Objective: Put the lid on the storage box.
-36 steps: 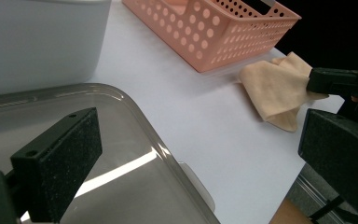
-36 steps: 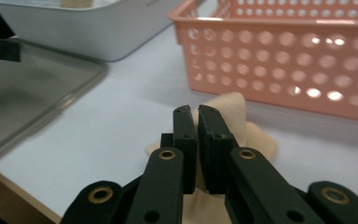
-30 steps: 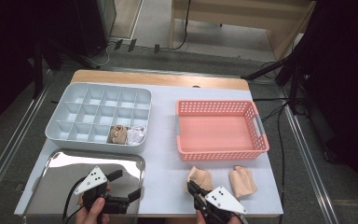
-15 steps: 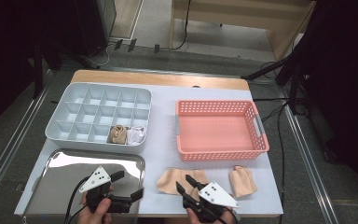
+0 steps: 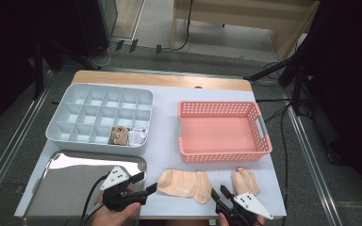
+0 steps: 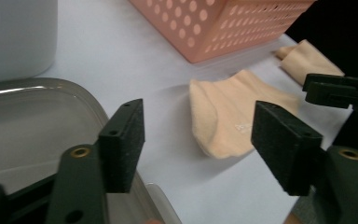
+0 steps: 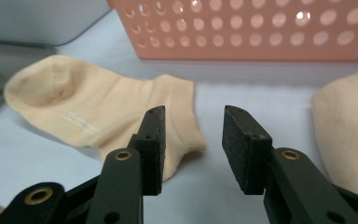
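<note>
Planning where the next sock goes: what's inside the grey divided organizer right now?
The grey divided organizer holds a rolled beige sock and a white bundle in adjoining front-row compartments. Other compartments look empty; anything beneath those two items is covered.

A pale peach sock (image 5: pixel 185 184) lies at lower centre of the high view, with a faint whitish mark on its side. A second peach sock (image 5: pixel 245 181) sits at lower right. The basket (image 5: pixel 222 155) is salmon pink, dotted with round holes. The divided box (image 5: pixel 61 139) is light grey; one cell holds something tan, perhaps a rolled sock (image 5: pixel 119 135). The tray (image 5: pixel 66 176) is shiny silver, the tabletop (image 5: pixel 162 127) white.
</note>
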Available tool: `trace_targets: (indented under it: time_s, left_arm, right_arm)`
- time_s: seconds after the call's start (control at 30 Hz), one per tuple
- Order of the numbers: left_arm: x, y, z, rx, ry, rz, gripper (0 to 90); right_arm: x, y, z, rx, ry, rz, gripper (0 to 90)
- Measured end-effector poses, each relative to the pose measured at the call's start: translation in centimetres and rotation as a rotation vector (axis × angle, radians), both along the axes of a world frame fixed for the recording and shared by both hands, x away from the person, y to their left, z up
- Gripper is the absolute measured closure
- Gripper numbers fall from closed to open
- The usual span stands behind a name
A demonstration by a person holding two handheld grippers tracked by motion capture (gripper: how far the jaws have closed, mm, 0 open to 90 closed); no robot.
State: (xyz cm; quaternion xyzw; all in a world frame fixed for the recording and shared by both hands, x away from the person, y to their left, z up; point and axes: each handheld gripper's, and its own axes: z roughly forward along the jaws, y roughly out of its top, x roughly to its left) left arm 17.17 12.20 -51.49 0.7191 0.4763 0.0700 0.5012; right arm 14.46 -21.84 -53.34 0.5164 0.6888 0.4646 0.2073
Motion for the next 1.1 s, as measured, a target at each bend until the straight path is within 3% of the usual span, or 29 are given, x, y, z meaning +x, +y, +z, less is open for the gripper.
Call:
trace_targets:
  time_s: [0.07,0.13,0.17,0.27,0.33,0.47,0.5,0.53,0.77,0.93,0.97,1.03,1.1]
  left_arm:
    - [0.3,-0.7,-0.1,0.004,0.032,0.015,45.5]
    - [0.6,-1.1,-0.3,-0.018,0.064,0.033,50.4]
    - [0.6,-1.1,-0.3,-0.018,0.064,0.033,52.4]
    - [1.1,-1.8,-0.9,0.017,0.103,0.026,60.2]
    - [1.1,-2.0,-0.9,0.048,0.102,0.04,68.5]
    - [1.3,-2.2,-1.0,0.062,0.116,0.039,81.8]
    - [1.4,-2.1,-1.0,0.072,0.119,0.028,85.9]
    - [1.4,-2.1,-1.0,0.077,0.117,0.028,87.5]
    - [1.3,-2.0,-1.0,0.081,0.119,0.014,89.6]
    - [1.3,-2.2,-1.0,0.08,0.118,0.009,89.7]
    - [1.2,-2.5,-1.1,0.095,0.116,0.002,89.1]
    - [1.1,-2.6,-1.1,0.097,0.1,0.006,83.3]
    - [1.1,-2.3,-0.8,0.063,0.079,0.035,67.0]
  right_arm:
    - [0.3,0.3,-0.4,-0.008,0.008,-0.017,58.8]
    - [0.5,0.6,-0.7,-0.022,0.0,-0.027,60.4]
    - [0.5,0.6,-0.7,-0.022,0.0,-0.027,60.4]
    - [0.6,1.0,-1.1,-0.017,0.012,-0.001,67.6]
    - [0.6,1.2,-1.4,-0.026,0.007,0.004,67.0]
    - [0.6,1.3,-1.3,-0.038,0.013,0.01,69.1]
    - [0.6,1.2,-1.2,-0.042,0.018,0.016,78.3]
    - [0.7,1.1,-1.3,-0.041,0.019,0.031,81.3]
    - [1.0,0.2,-0.6,-0.042,0.021,0.045,85.3]
    - [1.6,-0.6,-0.3,-0.072,-0.001,0.029,85.4]
    - [1.8,-0.6,-0.6,-0.11,-0.004,0.023,84.1]
    - [1.9,-0.6,-0.8,-0.099,0.0,0.027,75.5]
    - [1.8,-0.8,-0.5,-0.069,-0.015,0.02,69.0]
